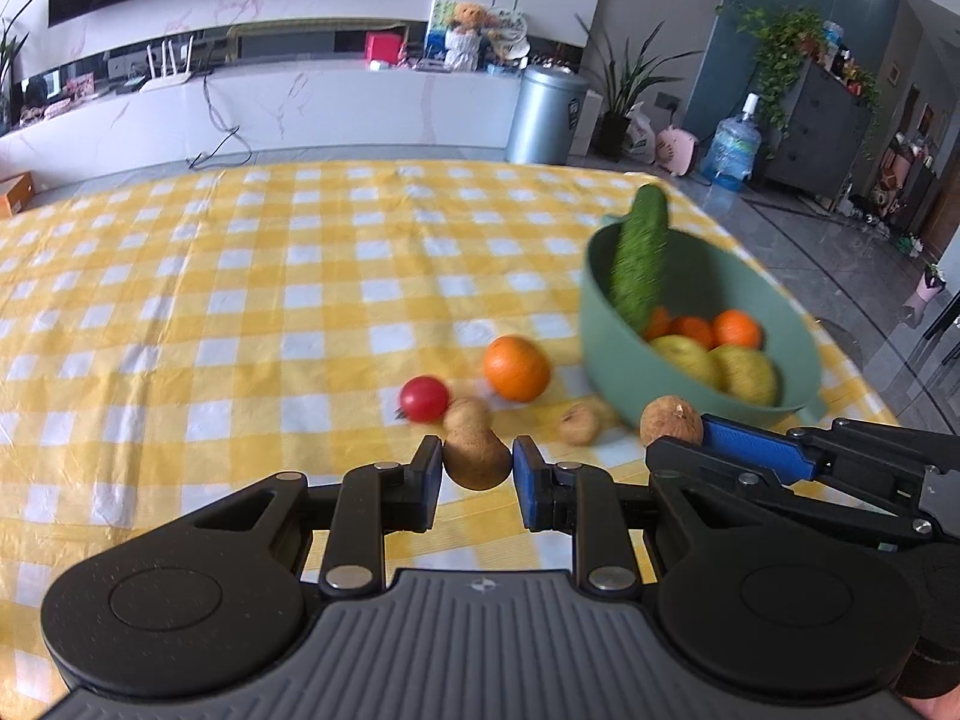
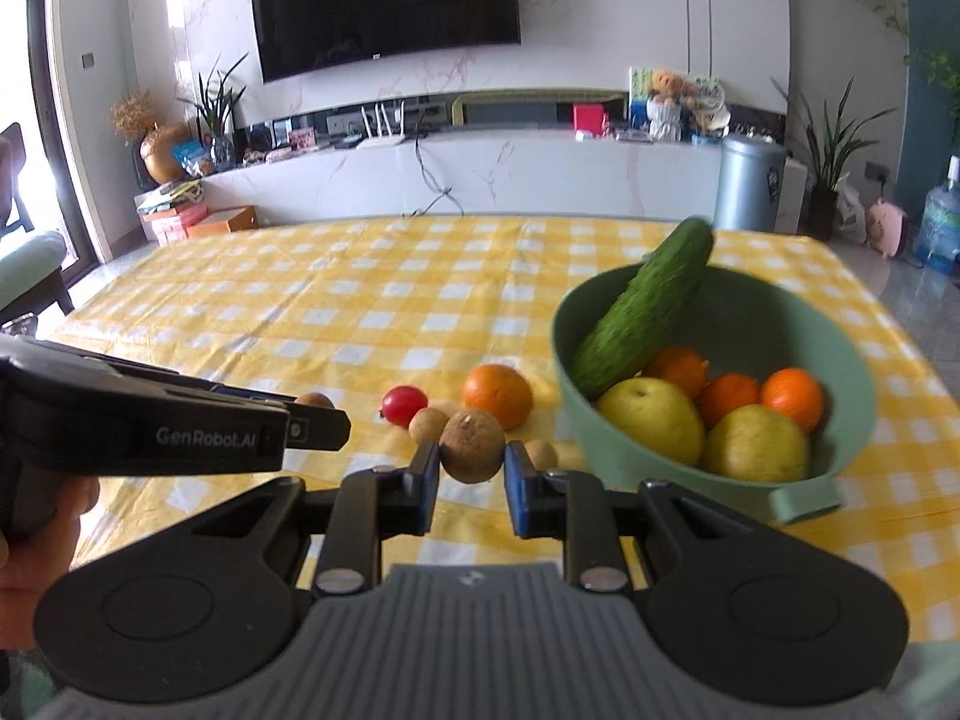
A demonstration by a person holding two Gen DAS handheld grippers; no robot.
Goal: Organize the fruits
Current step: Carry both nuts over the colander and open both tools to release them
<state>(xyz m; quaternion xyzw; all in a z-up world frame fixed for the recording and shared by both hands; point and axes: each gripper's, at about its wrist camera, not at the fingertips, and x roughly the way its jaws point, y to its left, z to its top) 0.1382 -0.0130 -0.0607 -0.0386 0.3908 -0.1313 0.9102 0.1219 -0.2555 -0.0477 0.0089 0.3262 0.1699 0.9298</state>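
My left gripper [image 1: 477, 455] is shut on a small brown round fruit [image 1: 477, 465], held just above the yellow checked cloth. My right gripper [image 2: 472, 457] is shut on a similar brown fruit [image 2: 472, 444]. It also shows at the right of the left wrist view as the right gripper [image 1: 681, 435] with its brown fruit [image 1: 671, 420]. In the right wrist view the left gripper [image 2: 324, 417] comes in from the left. An orange [image 1: 516, 368], a red tomato [image 1: 424, 399] and two more brown fruits [image 1: 467, 414] [image 1: 579, 423] lie on the cloth.
A green bowl [image 2: 780, 324] stands at the right with a cucumber [image 2: 645, 312] leaning on its rim, over oranges [image 2: 792, 396] and yellow pears [image 2: 654, 417]. The checked tablecloth [image 1: 240, 300] stretches far and left. A hand [image 2: 36, 540] grips the left tool.
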